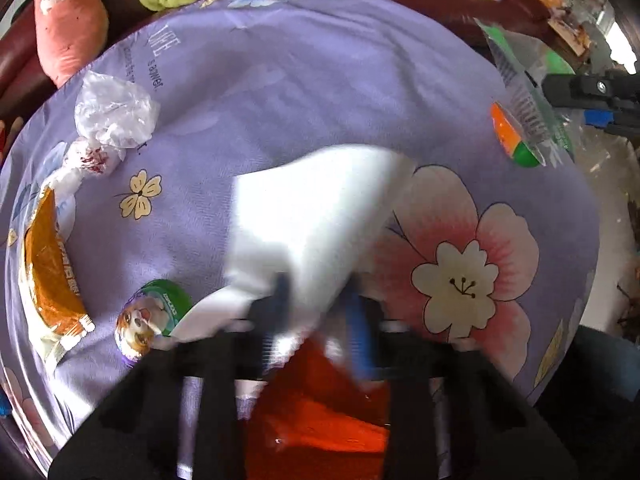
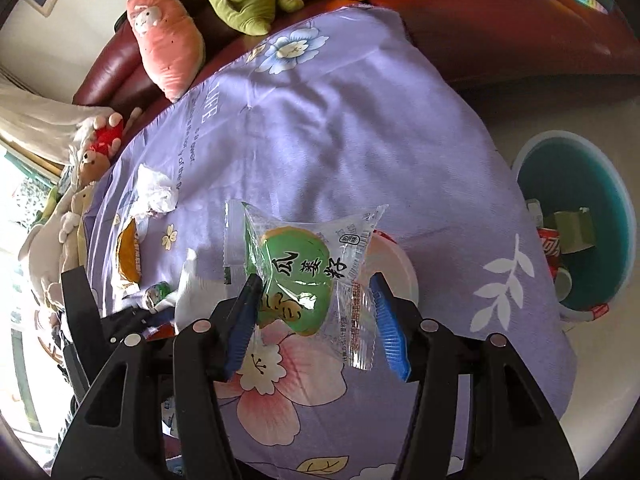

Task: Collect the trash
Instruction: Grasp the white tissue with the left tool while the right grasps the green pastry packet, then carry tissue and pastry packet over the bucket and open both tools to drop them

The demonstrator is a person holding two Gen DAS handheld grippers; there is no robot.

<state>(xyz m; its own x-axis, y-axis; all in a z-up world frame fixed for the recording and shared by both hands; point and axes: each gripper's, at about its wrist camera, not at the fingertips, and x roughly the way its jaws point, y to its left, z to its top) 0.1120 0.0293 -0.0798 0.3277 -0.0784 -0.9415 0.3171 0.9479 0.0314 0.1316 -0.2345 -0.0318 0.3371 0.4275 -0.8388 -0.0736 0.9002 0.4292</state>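
My left gripper (image 1: 320, 296) is shut on a white sheet of paper (image 1: 308, 224), blurred by motion, above a red wrapper (image 1: 320, 408). My right gripper (image 2: 316, 320) is open, its blue pads (image 2: 386, 320) either side of a clear snack packet with a green and orange label (image 2: 304, 272); whether it is held or lying on the purple flowered cloth (image 2: 340, 140) I cannot tell. Also on the cloth: a crumpled clear plastic bag (image 1: 116, 112), an orange wrapper (image 1: 50, 268), and a small dog-picture cup (image 1: 150, 320).
A teal bin (image 2: 580, 216) with cans and cartons stands on the floor at the right. Plush toys (image 2: 164, 44) lie on the dark red sofa (image 2: 500, 24) behind the cloth. The right gripper shows at the right edge of the left wrist view (image 1: 592, 96).
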